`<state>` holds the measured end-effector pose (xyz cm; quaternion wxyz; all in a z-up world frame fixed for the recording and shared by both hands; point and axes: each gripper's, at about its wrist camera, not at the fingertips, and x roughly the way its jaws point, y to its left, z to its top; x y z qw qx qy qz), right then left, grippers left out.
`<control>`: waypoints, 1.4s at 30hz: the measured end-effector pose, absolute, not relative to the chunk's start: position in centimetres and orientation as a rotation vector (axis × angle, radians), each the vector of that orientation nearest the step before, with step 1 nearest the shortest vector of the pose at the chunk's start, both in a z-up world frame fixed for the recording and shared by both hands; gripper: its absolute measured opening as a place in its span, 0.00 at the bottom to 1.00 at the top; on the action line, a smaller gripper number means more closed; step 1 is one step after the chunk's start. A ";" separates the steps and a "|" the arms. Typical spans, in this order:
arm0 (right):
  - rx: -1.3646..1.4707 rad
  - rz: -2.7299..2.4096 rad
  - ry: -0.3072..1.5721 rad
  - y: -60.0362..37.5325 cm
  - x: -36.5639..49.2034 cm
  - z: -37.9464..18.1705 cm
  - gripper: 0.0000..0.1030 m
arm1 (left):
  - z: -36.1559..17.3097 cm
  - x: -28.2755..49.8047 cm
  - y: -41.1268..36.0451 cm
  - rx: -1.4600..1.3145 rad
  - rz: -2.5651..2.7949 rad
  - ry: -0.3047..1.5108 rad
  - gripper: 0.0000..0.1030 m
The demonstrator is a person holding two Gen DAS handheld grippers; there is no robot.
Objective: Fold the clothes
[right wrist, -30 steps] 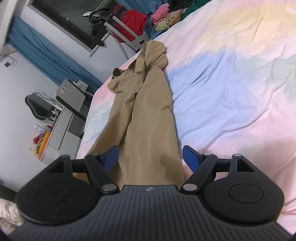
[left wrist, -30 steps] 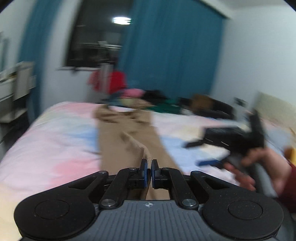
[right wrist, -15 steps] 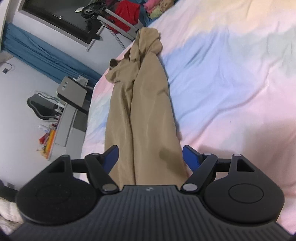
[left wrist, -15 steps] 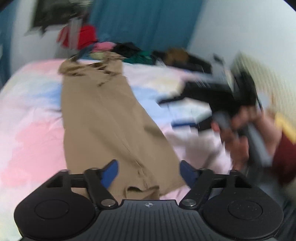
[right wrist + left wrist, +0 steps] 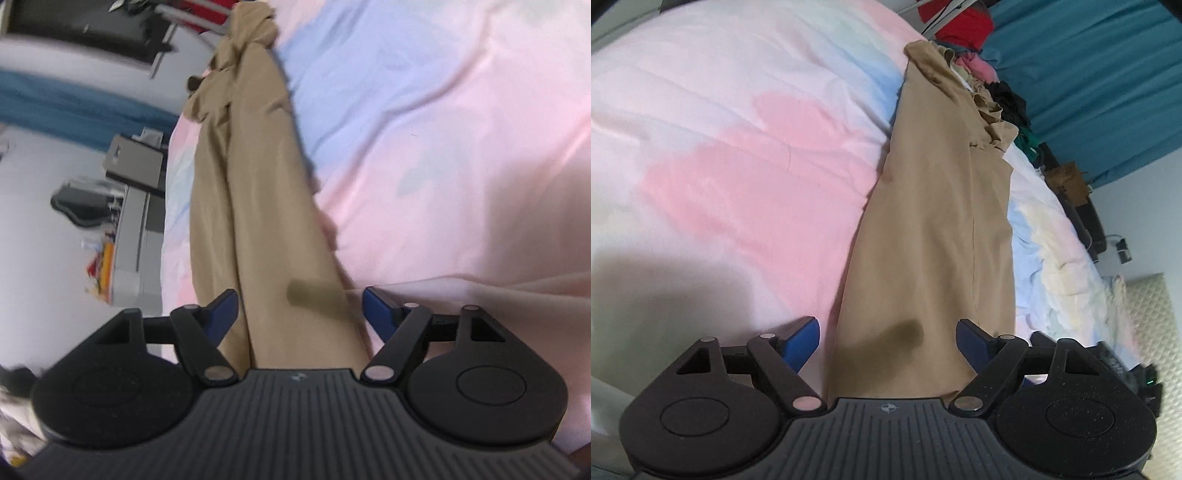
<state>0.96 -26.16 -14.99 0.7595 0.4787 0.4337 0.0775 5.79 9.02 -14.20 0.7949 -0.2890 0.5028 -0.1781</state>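
A: Checking garment position: tan trousers (image 5: 931, 229) laid lengthwise on pastel bedsheet (image 5: 738, 155), legs stacked one on the other, hem end near, bunched waist end far, close to clothes pile (image 5: 982, 70) at far right.

B: Confirming from right wrist view: trousers (image 5: 258, 192) flat, leg seam visible along the length. Stage ambiguous: fits halved lengthwise and awaiting a cross fold, or merely smoothed out.

A: Reporting tools: left gripper (image 5: 888, 345) spread wide, holding nothing, poised over hem end. Right gripper (image 5: 300, 310) likewise wide and empty, over same end.

B: Listing hazards:
- Pinching top layer only: lower leg stays behind, layers shear apart.
- Catching bedsheet with the fabric: sheet lifts, trousers drag sideways.
- Uneven lift between the two grippers: skewed edge, crooked fold.
- Bunched waist left as is: lumpy result.

A: Noting blur in right wrist view; fine hem detail not readable.
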 end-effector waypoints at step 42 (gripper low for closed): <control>0.901 0.328 0.573 -28.8 -10.2 -0.3 0.08 | -0.3 -9.3 12.2 -0.674 -0.640 0.545 0.04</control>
